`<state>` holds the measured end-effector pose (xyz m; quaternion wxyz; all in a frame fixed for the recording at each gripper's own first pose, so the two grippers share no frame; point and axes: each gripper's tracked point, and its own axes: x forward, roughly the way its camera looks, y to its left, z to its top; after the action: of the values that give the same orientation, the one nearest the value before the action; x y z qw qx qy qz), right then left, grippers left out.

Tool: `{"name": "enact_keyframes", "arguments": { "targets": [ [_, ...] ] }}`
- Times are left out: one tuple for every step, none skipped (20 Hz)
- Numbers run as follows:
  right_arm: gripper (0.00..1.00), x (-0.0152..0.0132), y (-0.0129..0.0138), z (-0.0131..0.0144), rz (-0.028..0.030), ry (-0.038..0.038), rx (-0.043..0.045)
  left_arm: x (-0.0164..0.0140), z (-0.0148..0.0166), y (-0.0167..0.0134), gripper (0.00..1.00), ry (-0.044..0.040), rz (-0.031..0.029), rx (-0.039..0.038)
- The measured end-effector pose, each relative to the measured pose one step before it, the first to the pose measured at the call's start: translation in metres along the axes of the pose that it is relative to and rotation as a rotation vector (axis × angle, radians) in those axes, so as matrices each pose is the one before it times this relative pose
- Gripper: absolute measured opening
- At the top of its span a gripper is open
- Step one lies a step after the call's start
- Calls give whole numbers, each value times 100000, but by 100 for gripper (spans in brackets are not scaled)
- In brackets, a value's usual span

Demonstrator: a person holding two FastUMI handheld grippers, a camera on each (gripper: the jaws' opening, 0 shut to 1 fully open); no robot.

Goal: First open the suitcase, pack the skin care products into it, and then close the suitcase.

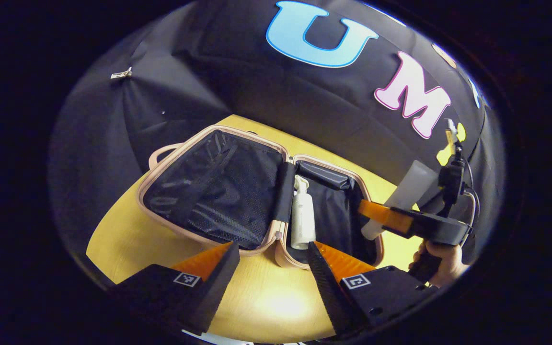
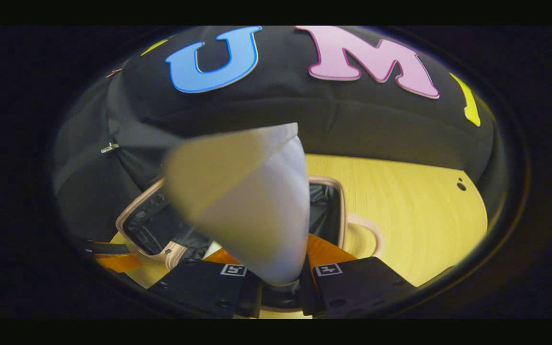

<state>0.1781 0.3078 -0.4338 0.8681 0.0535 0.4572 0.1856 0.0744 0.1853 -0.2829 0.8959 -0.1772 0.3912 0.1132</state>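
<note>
The suitcase point(image 1: 218, 191) lies open on the yellow table point(image 1: 266, 306), pink-rimmed with black lining. A white pump bottle point(image 1: 302, 218) lies in its right half, near the hinge. My left gripper point(image 1: 273, 261) hangs open above the table in front of the case, nothing between its fingers. A pale tube point(image 1: 412, 187) is held tilted over the case's right edge by my right gripper point(image 1: 376, 218), with a hand point(image 1: 441, 263) behind it. In the right gripper view the tube point(image 2: 252, 206) looms close, my right gripper point(image 2: 276, 275) shut on its lower end, the suitcase point(image 2: 142, 220) behind it.
The black cloth wall rises just behind the table. A metal clip point(image 1: 121, 74) pins the cloth at upper left. The suitcase's handle loop point(image 2: 367, 235) rests on the table point(image 2: 410, 215) to the right of the case. Bare wood stretches right of it.
</note>
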Motion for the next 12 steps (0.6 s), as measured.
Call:
{"name": "enact_keyframes", "arguments": {
  "targets": [
    [36, 774, -65, -878, -658, 3140, -855, -459, 144, -64, 92, -685, -563, 1518],
    [36, 731, 113, -803, -760, 3075, 207, -235, -158, 12, 92, 171, -747, 1477],
    [36, 829, 249, -1066, 46, 4748, 1431, -327, -182, -255, 91, 1203, -1365, 991],
    [36, 759, 279, -985, -360, 4995, 2657, -522, 55, -226, 92, 263, -1000, -73],
    [36, 848, 28, -642, -549, 4133, 3225, -283, 257, -277, 92, -305, -1382, -352],
    [36, 862, -148, -552, -1308, 4160, 2388, -134, 204, -11, 92, -527, -660, -399],
    [36, 546, -124, -390, -956, 2376, 2077, -64, 177, 178, 92, -428, 1, -430],
    [36, 542, 270, -375, 134, 3302, 2139, 25, 85, 232, 92, -32, 324, -494],
    [36, 266, 9, -525, -304, 2792, 1368, 17, 47, 273, 92, 78, 320, -542],
    [36, 33, -38, 601, -481, -1445, 1540, -99, 51, 422, 92, 57, 651, -513],
    [31, 376, -14, 239, -528, -86, 1116, 58, 239, 591, 92, -477, 1086, -492],
    [39, 304, -52, 188, -479, 860, 1147, 138, 214, 467, 92, -433, 1033, -588]
  ]
}}
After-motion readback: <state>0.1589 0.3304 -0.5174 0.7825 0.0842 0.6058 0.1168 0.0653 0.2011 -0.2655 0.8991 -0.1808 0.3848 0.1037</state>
